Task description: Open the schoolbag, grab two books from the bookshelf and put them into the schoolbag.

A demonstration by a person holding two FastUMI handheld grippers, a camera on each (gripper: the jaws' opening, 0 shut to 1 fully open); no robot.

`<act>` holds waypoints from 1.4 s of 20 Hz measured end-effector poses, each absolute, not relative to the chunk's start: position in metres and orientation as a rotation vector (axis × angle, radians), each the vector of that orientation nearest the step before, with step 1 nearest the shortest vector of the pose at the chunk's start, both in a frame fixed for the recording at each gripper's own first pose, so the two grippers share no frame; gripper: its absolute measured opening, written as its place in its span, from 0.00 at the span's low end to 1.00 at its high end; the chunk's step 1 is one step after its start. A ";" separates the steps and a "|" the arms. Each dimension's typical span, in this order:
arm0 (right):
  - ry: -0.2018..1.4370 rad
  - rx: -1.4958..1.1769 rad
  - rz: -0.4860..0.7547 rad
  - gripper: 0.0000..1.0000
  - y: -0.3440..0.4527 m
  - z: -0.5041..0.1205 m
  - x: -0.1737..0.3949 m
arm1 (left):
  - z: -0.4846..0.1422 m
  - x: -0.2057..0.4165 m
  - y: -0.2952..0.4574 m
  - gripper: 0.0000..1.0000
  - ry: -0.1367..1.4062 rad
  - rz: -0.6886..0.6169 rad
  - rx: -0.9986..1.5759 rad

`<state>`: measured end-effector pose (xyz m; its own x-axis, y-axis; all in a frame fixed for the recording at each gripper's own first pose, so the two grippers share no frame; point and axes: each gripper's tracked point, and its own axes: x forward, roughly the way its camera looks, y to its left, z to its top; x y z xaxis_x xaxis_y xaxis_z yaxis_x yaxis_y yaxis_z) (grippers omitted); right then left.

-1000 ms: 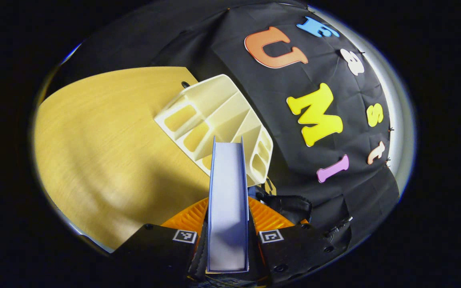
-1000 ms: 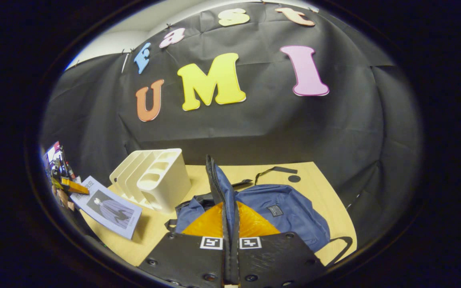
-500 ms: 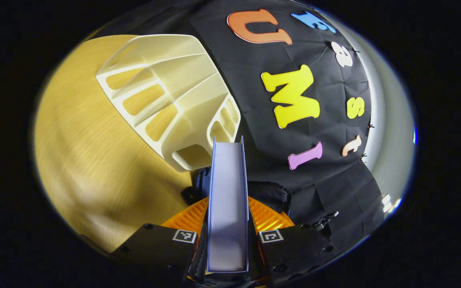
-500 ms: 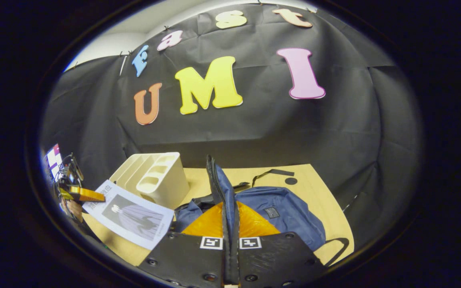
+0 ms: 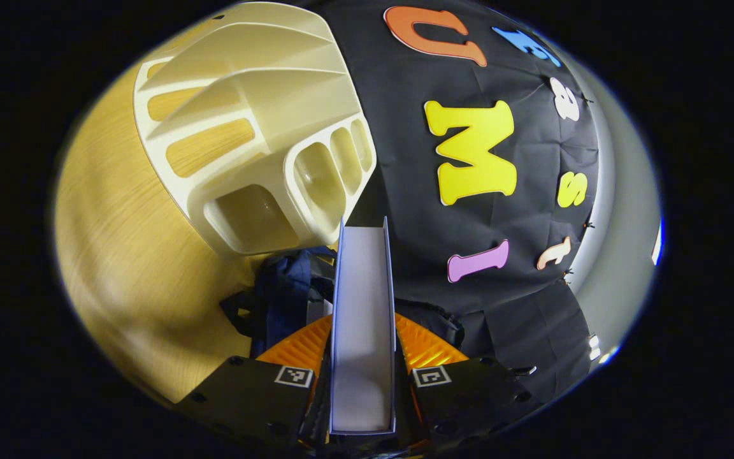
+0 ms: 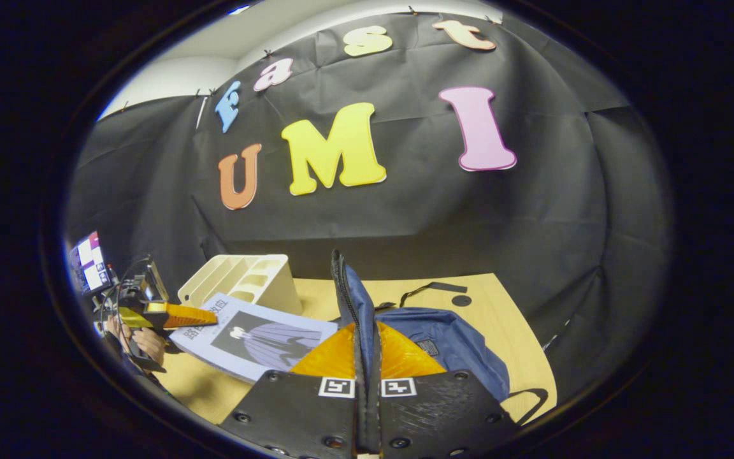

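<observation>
Carrying a book edge-on between its fingers, the left gripper is clamping the cover from both sides, with the schoolbag lying just beyond and below its tip. In the right gripper view the right gripper is pinching the schoolbag's zippered flap closed-fingered, holding it upright so the mouth is gaping; the book is hovering flat just beside that opening, toward the table's left edge. To my eye, the book is wanting a tilt, leading corner down, sliding in behind the raised flap while the right side is keeping that flap taut. Farther back, the cream bookshelf is standing near the table's rear edge. The bag's inside is hiding behind the flap and fingers, so how deep the mouth is opening is hard to judge.
</observation>
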<state>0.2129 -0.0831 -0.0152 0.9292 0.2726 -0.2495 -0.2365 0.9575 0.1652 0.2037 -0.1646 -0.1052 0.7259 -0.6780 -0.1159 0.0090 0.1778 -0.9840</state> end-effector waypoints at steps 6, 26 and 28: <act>0.252 0.146 0.295 0.01 -0.081 -0.005 0.209 | -0.129 0.208 -0.189 0.43 0.631 -0.464 -1.072; 0.242 0.185 0.360 0.00 -0.080 -0.010 0.210 | -0.174 0.213 -0.335 0.44 0.636 -0.529 -0.857; 0.253 0.191 0.353 0.01 -0.084 -0.016 0.213 | -0.174 0.211 -0.346 0.44 0.638 -0.540 -0.905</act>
<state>0.2127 -0.0844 -0.0163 0.9075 0.3634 -0.2107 -0.3160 0.9210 0.2278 0.2114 -0.3458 -0.1738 0.6925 -0.6673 -0.2739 0.1590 0.5116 -0.8444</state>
